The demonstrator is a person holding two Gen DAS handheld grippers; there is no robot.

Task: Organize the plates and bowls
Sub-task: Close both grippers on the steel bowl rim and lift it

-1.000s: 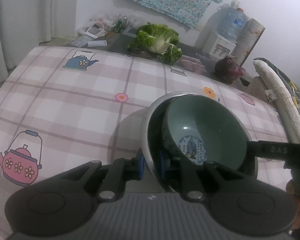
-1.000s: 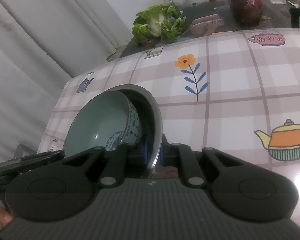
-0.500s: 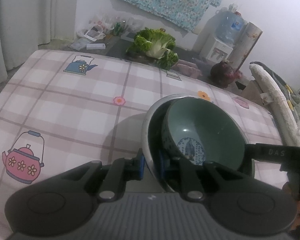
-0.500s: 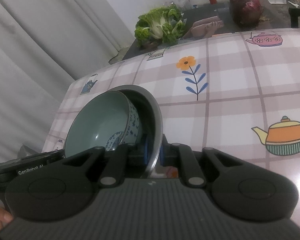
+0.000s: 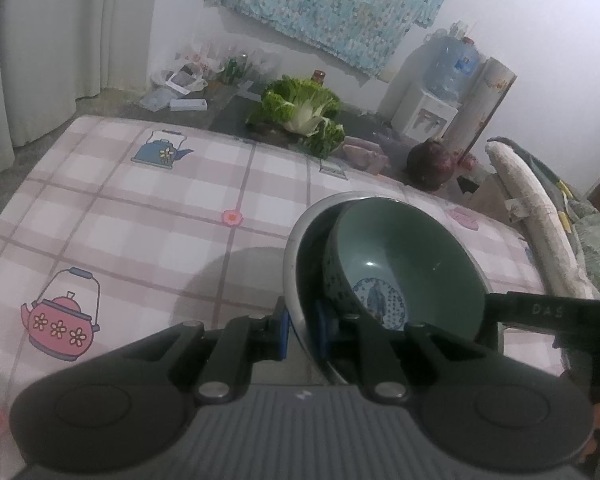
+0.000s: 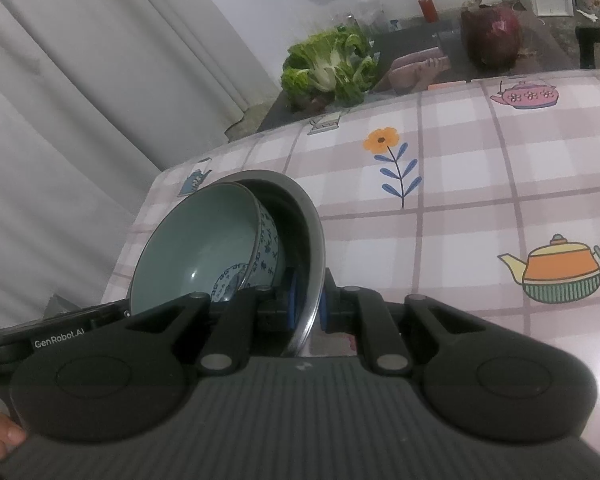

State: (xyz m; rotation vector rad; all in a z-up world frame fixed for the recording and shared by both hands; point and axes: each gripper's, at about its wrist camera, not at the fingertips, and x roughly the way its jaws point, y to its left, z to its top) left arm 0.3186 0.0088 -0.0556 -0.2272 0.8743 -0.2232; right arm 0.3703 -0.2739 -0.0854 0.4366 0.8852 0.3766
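Both grippers, left gripper (image 5: 302, 330) and right gripper (image 6: 307, 307), stay clamped on opposite rims of the steel bowl (image 5: 296, 240) with the green bowl (image 5: 404, 264) nested inside; stack has apparently lifted clear of the tablecloth (image 5: 140, 220), so relocation is underway.

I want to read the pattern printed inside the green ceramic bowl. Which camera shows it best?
The left wrist view: the green ceramic bowl faces the camera, its blue medallion fully visible. In the right wrist view, the bowl is angled and the gripper linkage hides most of the medallion.
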